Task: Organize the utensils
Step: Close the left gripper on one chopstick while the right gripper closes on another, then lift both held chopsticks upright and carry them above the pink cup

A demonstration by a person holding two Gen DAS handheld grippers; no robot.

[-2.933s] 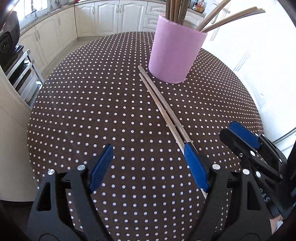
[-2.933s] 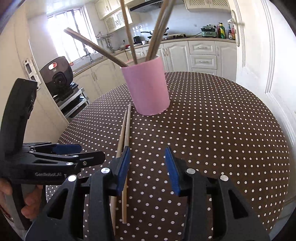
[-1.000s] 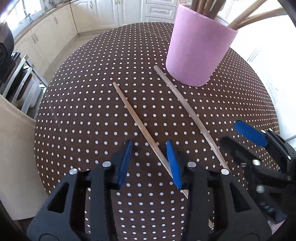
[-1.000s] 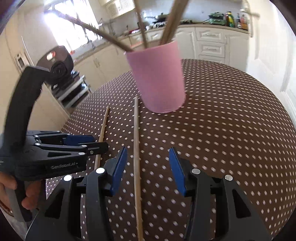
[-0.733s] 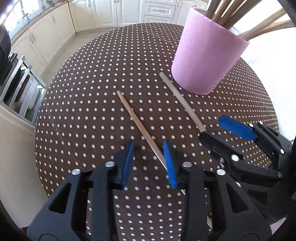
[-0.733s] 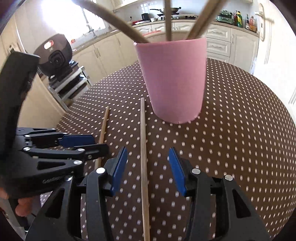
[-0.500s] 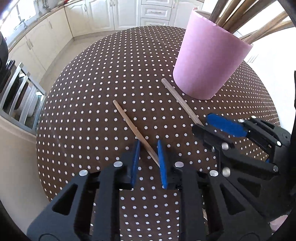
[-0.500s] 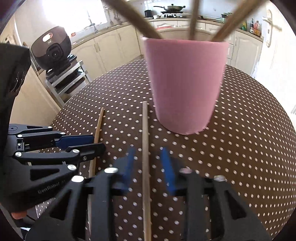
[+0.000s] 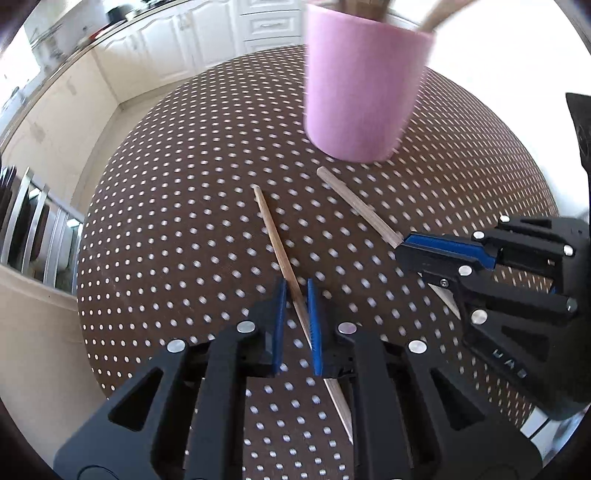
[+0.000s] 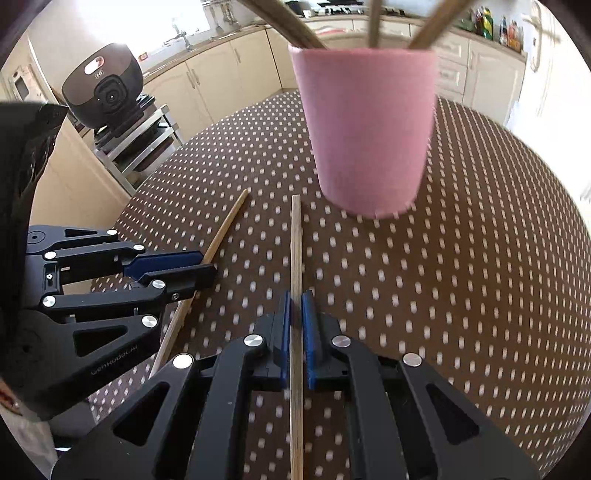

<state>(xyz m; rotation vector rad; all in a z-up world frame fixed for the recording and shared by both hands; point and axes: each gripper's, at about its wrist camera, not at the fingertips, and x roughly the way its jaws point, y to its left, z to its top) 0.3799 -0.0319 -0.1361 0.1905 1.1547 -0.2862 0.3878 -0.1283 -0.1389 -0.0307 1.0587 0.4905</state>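
The right gripper [image 10: 295,321] has its blue pads [image 10: 284,325] clamped on a wooden chopstick [image 10: 295,258] that runs straight up between them, its blunt far end lying just short of the pink cup [image 10: 369,133] and slightly to the cup's left. The left gripper [image 9: 295,317] is closing its jaws around a second, thinner chopstick [image 9: 277,243]; the stick passes slantwise between the blue fingers [image 9: 312,328], touching the right one, while a narrow gap shows on the other side. That thinner stick points its tapered tip toward the cup but stops well short of it, farther from the cup than the first stick's end. In the left wrist view the right gripper [image 9: 410,245] shows side-on to the right of the cup's base, its pads pressed together over the thicker chopstick [image 9: 354,203], whose blunt end lies just beside the bottom of the cup. In the right wrist view the left gripper [image 10: 201,266] comes in from the left, well away from the cup, with the thin stick [image 10: 225,229] slanting out past its tips. Both sticks rest on the brown tablecloth with white dots [image 10: 461,295] in front of the cup, which stands upright and holds several more chopsticks [image 10: 436,22] leaning out over its rim.
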